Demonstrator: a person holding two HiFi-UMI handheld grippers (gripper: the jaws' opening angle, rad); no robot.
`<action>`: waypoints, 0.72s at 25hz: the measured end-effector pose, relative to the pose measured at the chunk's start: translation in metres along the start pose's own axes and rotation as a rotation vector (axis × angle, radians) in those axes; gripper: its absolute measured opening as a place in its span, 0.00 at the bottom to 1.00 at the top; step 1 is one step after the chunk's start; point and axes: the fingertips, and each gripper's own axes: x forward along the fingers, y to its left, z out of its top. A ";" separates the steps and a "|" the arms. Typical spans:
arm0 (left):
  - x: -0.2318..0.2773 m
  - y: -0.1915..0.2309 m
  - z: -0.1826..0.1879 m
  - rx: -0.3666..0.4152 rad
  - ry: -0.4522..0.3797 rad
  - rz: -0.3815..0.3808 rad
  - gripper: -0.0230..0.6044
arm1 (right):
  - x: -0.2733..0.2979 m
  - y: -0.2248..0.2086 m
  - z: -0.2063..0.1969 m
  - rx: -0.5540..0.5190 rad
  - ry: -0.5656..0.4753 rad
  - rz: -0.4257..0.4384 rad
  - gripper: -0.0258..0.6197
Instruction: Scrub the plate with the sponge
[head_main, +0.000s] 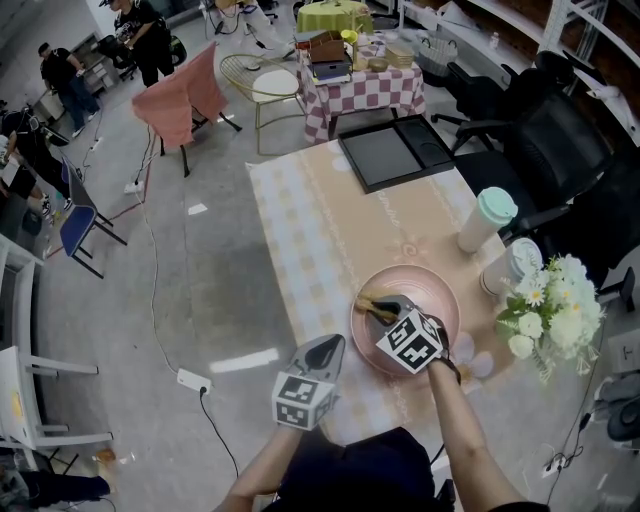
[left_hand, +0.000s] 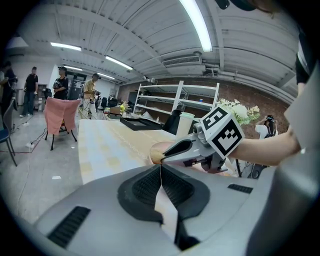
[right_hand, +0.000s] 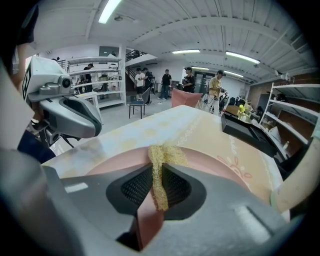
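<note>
A pink plate (head_main: 432, 296) lies on the table near its front right. My right gripper (head_main: 378, 311) is over the plate's left part, shut on a thin yellow sponge (right_hand: 161, 159) that sticks out past the jaws onto the plate (right_hand: 210, 162). In the head view the sponge (head_main: 367, 304) shows as a tan strip at the gripper's tip. My left gripper (head_main: 322, 352) hangs at the table's front edge, left of the plate, jaws shut with nothing between them. From the left gripper view the right gripper (left_hand: 172, 150) and the plate's rim (left_hand: 156, 149) are just ahead.
A mint-lidded cup (head_main: 486, 218), a second lidded cup (head_main: 512, 264) and a bunch of white flowers (head_main: 551, 304) stand right of the plate. A black tray (head_main: 392, 152) lies at the table's far end. People stand far off to the left.
</note>
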 end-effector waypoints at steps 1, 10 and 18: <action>0.000 0.000 0.000 0.000 0.000 0.001 0.06 | 0.000 0.001 0.000 -0.003 0.000 0.002 0.13; -0.001 0.001 -0.003 0.000 0.003 0.002 0.06 | -0.002 0.011 -0.002 -0.009 0.005 0.031 0.13; -0.002 0.002 -0.003 -0.003 -0.004 0.006 0.06 | -0.004 0.020 -0.003 0.000 0.006 0.045 0.13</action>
